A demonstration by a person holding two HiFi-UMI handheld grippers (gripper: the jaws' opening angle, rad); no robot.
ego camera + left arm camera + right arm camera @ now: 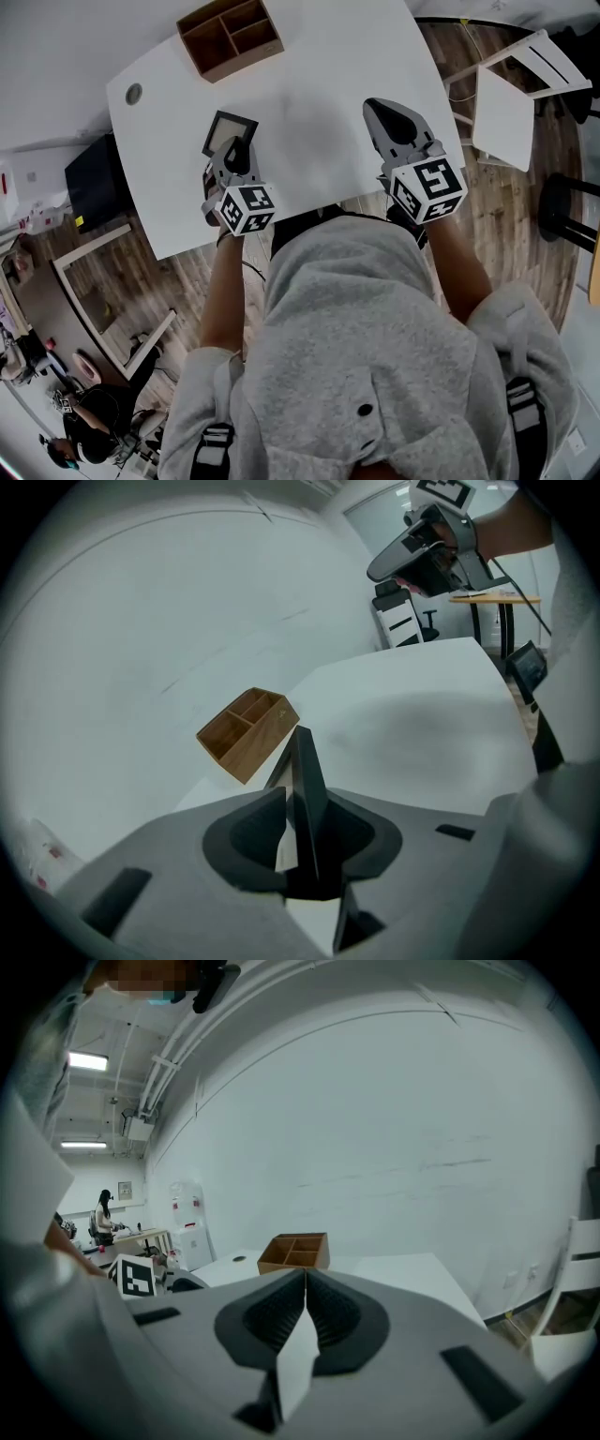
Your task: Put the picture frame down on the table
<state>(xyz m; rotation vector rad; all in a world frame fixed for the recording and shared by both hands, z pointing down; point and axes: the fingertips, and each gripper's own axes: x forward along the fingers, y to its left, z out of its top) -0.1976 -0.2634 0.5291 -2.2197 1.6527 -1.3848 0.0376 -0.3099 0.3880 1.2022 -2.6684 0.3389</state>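
A small black picture frame (pixel 229 133) is held above the white table (pixel 309 122), near its left part. My left gripper (pixel 235 161) is shut on the frame's near edge. In the left gripper view the picture frame (pixel 306 789) stands edge-on between the closed jaws, sticking up beyond them. My right gripper (pixel 394 122) hovers over the table's right side, shut with nothing in it. Its jaws meet tip to tip in the right gripper view (pixel 305 1283).
A wooden organiser box (pixel 230 36) with compartments sits at the table's far edge. A round cable hole (pixel 134 93) is at the far left corner. A white chair (pixel 511 94) stands right of the table. A black box (pixel 92 183) sits on the floor to the left.
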